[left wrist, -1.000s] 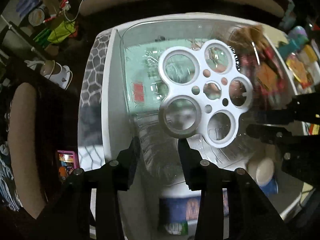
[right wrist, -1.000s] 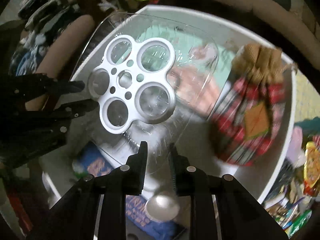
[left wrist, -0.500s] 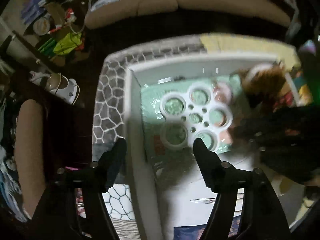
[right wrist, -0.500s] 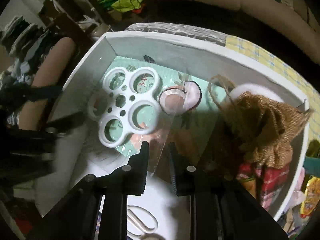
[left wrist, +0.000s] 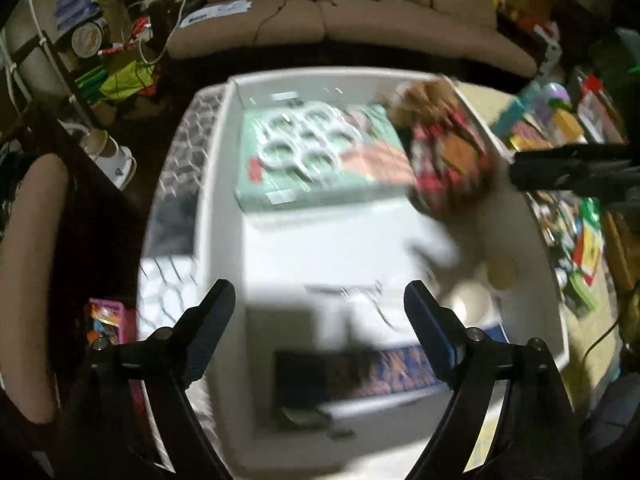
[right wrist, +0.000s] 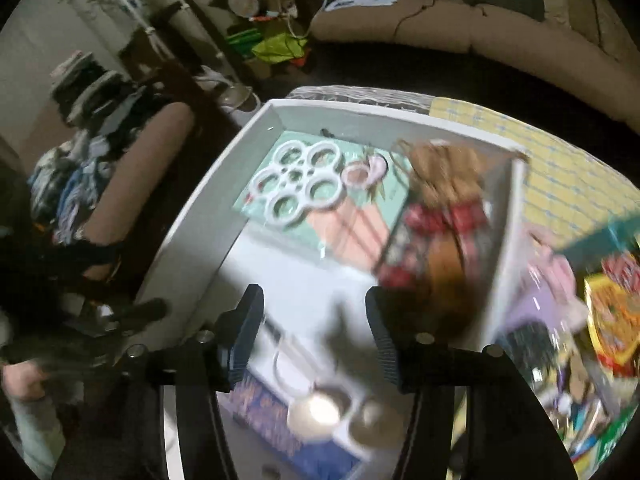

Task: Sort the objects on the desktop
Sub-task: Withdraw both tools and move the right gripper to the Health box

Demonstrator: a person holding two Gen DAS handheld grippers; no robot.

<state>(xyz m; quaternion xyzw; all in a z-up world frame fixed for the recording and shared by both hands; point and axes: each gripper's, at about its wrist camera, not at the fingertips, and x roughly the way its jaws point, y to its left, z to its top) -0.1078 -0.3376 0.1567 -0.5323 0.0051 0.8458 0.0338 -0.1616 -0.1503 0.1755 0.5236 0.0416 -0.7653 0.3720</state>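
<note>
**Palette left in the bin**

The palette (right wrist: 298,182) lies flat at the bin's (right wrist: 192,216) far left, well beyond both spread, empty grippers: left (left wrist: 320,312), right (right wrist: 316,320). A second ago both were clenched near it; now they've released and backed away.

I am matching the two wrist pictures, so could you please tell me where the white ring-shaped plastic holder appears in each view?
Left wrist view: the white ring holder lies upper centre, on the green sheet at the far end of the white box.
Right wrist view: the holder sits left of centre, on the same green sheet, near the box's far left corner.
Shared landmark: the red plaid bag to its right.
</note>
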